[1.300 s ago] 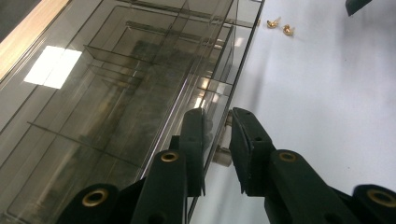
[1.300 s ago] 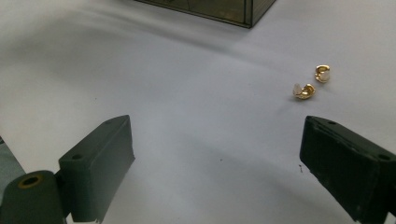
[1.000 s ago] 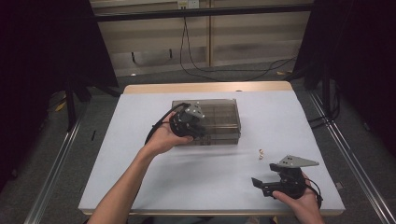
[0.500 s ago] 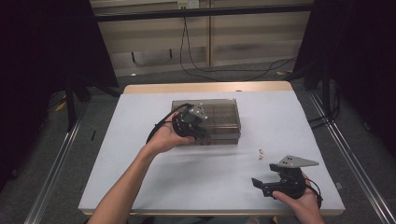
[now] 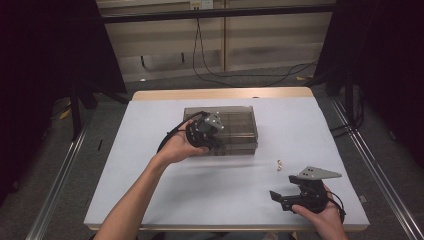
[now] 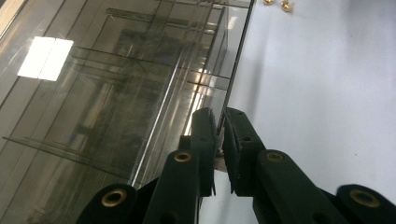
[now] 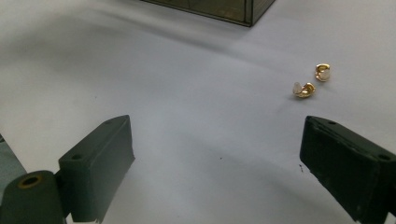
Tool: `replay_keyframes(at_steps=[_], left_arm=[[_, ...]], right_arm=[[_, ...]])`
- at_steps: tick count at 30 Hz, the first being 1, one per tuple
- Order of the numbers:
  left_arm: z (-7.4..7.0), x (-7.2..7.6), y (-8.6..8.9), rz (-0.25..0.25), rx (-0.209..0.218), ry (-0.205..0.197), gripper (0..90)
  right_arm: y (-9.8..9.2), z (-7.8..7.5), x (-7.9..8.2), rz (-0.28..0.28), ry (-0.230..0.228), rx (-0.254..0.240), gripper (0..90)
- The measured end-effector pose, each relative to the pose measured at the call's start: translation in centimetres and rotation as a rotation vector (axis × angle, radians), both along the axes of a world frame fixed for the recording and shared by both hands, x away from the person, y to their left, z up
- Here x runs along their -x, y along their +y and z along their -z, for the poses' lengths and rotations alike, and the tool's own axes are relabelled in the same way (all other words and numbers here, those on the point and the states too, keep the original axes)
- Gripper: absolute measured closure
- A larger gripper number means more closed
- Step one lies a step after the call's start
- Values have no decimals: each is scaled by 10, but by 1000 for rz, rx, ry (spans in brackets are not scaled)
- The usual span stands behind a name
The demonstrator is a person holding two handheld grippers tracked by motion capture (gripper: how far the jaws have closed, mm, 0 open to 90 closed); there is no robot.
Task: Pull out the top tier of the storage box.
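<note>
high view: left gripper [image 5: 204, 131] at clear box [image 5: 235, 127] mid-surface, right gripper [image 5: 300, 192] near front-right corner | left gripper view: jaws pinching lid edge [image 6: 233, 88], may slip | right gripper view: jaws apart, gold earrings [image 7: 312, 82] could scatter

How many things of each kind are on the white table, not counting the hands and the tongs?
Clear box: 1
Gold earrings: 2
Total: 3
</note>
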State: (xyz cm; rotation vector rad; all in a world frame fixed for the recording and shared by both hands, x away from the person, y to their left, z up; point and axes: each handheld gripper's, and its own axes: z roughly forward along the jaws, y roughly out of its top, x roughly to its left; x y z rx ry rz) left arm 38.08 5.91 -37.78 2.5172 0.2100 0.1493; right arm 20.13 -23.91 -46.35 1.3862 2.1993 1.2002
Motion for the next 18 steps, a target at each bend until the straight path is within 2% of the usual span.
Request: replay_keyframes(at_steps=[18], left_arm=[[1, 13, 1, 26, 1, -15, 845]], right_arm=[[0, 0, 0, -1, 0, -1, 95]])
